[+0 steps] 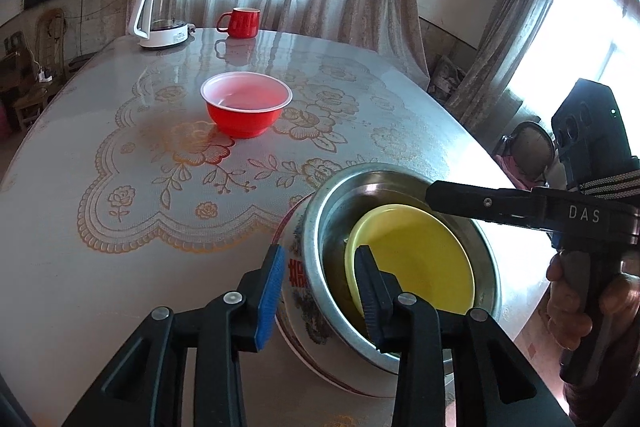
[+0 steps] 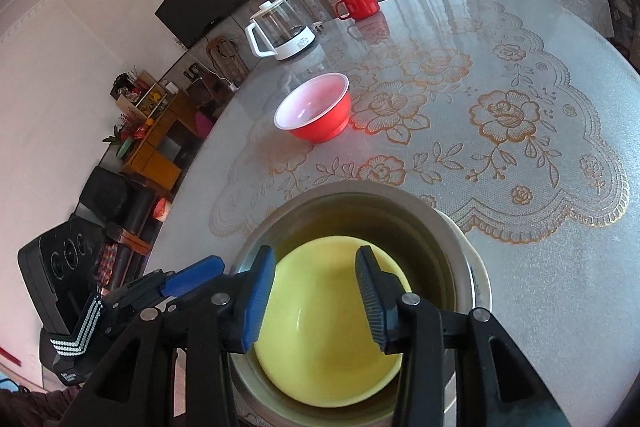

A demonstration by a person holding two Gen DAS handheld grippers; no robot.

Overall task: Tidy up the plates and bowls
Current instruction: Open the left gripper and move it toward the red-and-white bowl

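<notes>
You've got both grippers, left & right, open w/ nothing held; the red plastic bowl looks light, prob slippery, so pinch its rim.

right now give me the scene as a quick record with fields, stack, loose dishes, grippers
stack: yellow plastic bowl inside steel basin, which sits in a white floral ceramic bowl
loose: red plastic bowl, apart from the stack
far end: red mug, white-based glass kettle
surface: lace-patterned table
left gripper: jaws straddle the basin rim, not pressing
right gripper: open above the yellow bowl
</notes>
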